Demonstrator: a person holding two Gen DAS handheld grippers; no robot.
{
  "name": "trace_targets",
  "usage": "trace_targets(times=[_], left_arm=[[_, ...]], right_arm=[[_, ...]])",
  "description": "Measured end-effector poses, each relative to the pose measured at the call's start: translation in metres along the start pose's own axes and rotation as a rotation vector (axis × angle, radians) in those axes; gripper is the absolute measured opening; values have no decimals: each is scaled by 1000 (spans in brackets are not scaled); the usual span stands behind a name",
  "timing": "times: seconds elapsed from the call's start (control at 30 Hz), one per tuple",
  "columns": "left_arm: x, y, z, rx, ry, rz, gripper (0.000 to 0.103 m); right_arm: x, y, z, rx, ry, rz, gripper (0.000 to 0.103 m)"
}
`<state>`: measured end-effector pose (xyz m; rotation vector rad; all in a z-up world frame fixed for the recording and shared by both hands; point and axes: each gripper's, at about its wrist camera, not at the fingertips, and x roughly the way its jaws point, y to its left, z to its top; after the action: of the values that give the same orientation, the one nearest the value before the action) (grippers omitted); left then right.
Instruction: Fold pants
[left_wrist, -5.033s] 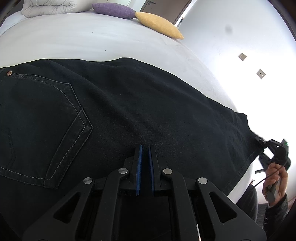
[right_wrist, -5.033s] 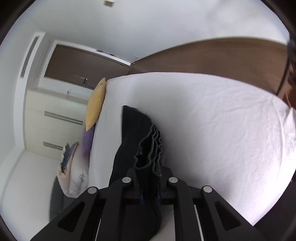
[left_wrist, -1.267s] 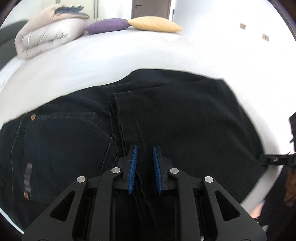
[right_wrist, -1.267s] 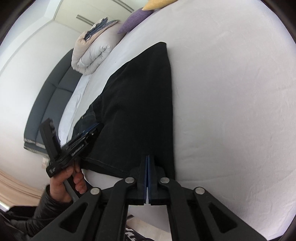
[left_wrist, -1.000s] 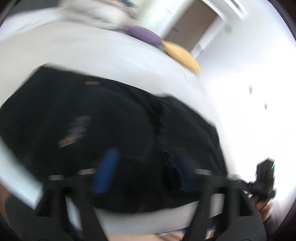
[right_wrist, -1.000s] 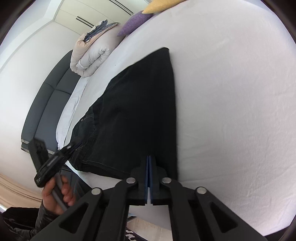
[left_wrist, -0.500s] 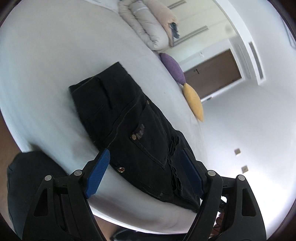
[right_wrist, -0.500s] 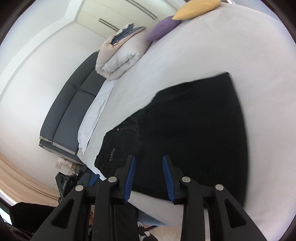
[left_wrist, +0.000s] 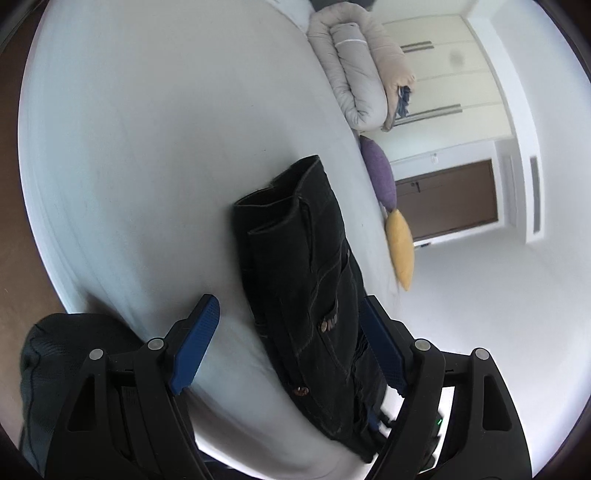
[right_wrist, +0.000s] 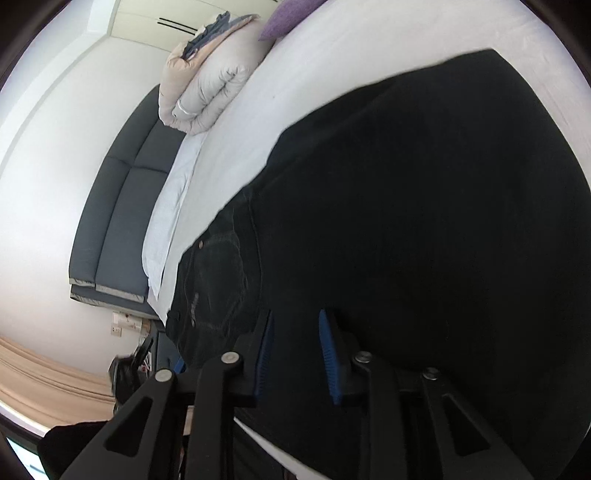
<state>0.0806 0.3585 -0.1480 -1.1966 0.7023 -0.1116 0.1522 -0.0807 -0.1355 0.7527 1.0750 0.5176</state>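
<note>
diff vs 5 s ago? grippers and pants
Both grippers let go. The right gripper, then clamped on the bunched leg hem, carried it over toward the waist, folding the pants in half, and its jaws now stand open above the cloth. The left gripper, shut low on the fabric before, is wide open and pulled back. Pants remain on the white bed; pillows and duvet unmoved.

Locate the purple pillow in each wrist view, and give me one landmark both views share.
Left wrist view: the purple pillow lies right of centre at the bed's far edge, between the rolled duvet above and a yellow pillow below.
Right wrist view: the purple pillow is cut off at the top edge, right of centre.
Shared landmark: the rolled duvet, beside the pillow in both.
</note>
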Motion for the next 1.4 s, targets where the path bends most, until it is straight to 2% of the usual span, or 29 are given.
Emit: trace_targets(times=[0.17,0.37,0.5,0.53,0.57,0.6,0.63,0.7,0.8,0.9,1.03,1.07,1.1,1.13,1.4], left_arm=[[7,20,13,-69,-3,-66,77],[19,34,24,-155,-2,-150,77],[26,32,30,-169,7,-165,76],[33,26,35,-166,8,-162,73],[36,25,36,-162,14,-161,59],[40,26,37,-164,30,-164,40],[35,27,30,-171,41,-165,32],[36,27,28,-161,39,-166,28],[33,15,26,-81,21,-144,21],[29,1,24,-13,8,-131,19],[25,-28,21,97,-8,-106,18],[23,-37,19,130,-12,-101,18],[22,-45,18,164,-17,-96,18],[21,-55,15,200,-20,-89,18],[36,-140,-18,488,-15,-55,18]], right_arm=[[-11,6,-26,-46,16,-16,26],[-19,5,-33,14,2,75,28],[-17,25,-29,-13,14,108,28],[-15,31,-26,-26,18,111,28],[-13,38,-23,-40,22,113,28],[-10,46,-19,-53,27,111,28],[-5,53,-15,-65,34,109,28],[5,64,-7,-87,48,96,28],[27,80,5,-122,72,75,28],[52,90,17,-136,96,48,28],[86,88,37,-95,126,-36,28],[94,83,42,-82,138,-78,25],[103,76,45,-59,145,-114,7],[107,72,47,-49,150,-138,0],[104,56,44,-38,106,-69,0]])
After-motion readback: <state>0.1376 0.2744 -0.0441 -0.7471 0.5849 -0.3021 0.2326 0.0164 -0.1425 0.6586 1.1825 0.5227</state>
